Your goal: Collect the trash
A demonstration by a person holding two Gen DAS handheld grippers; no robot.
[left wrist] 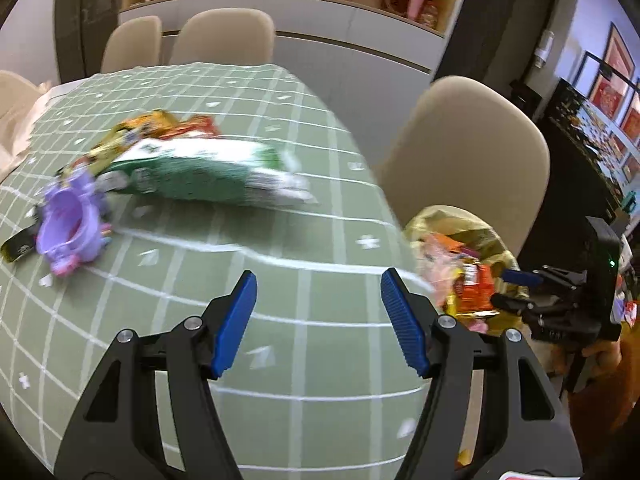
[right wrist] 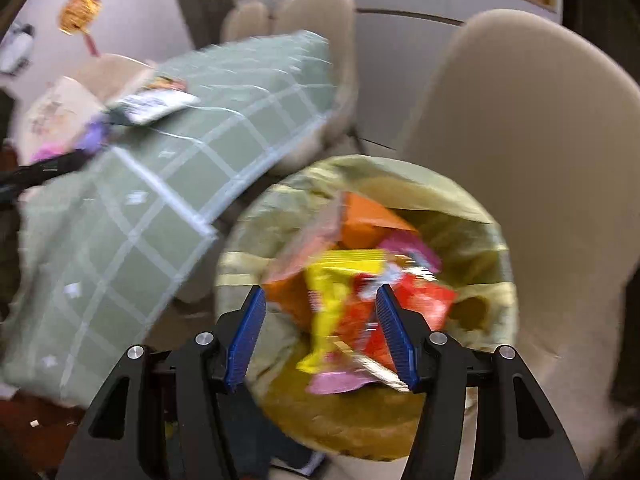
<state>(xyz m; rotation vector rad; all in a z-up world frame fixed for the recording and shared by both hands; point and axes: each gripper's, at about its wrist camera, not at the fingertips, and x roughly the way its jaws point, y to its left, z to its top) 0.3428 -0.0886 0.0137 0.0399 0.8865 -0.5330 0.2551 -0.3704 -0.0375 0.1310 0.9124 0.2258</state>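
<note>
Left gripper [left wrist: 319,300] hangs over the checked tablecloth [left wrist: 280,248], jaws apart and bare; green wrapper [left wrist: 208,176] lies ahead; right gripper [right wrist: 320,320], released, hovers above the wrapper-filled bin [right wrist: 472,224]

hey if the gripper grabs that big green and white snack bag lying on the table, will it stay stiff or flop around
The big green and white snack bag lies long and flattish on the checked green tablecloth, so it probably flops if pinched at one end. It looks thin-walled and likely light. Its film surface may be slick and crumple between the pads.

No legible text, seemingly blurred.
</note>
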